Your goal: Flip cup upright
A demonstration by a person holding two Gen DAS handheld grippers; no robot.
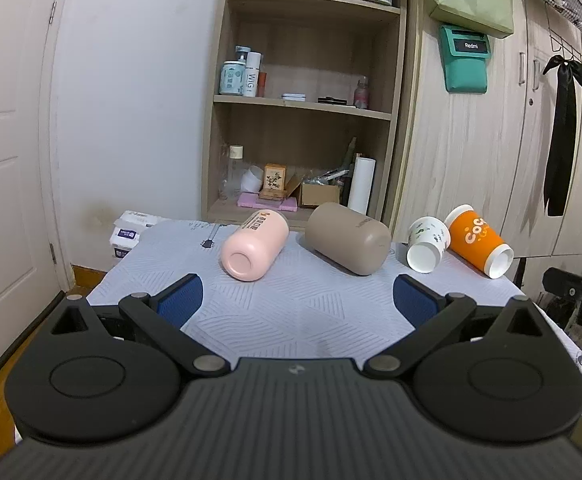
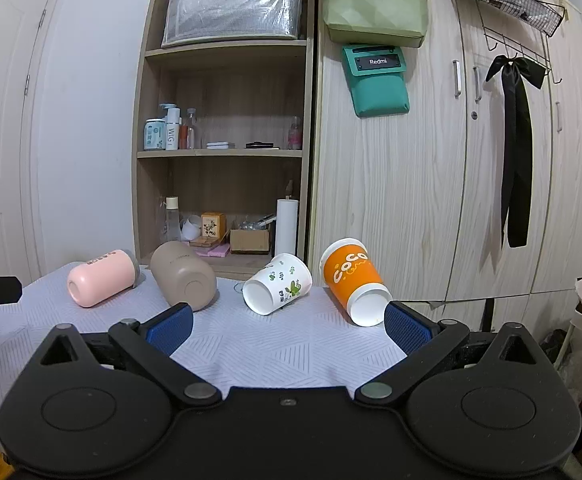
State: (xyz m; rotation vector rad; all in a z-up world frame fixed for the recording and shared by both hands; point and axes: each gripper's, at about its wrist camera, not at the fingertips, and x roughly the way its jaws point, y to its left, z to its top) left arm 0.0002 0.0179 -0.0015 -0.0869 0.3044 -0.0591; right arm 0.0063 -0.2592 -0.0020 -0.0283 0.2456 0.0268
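Observation:
Several cups lie on their sides on the cloth-covered table: a pink cup, a taupe cup, a white paper cup with green print and an orange paper cup. They also show in the right wrist view: pink cup, taupe cup, white cup, orange cup. My left gripper is open and empty, short of the pink and taupe cups. My right gripper is open and empty, short of the white and orange cups.
A wooden shelf unit with bottles and boxes stands behind the table, a wardrobe to its right, a door at the left. Tissue packs sit past the table's left corner.

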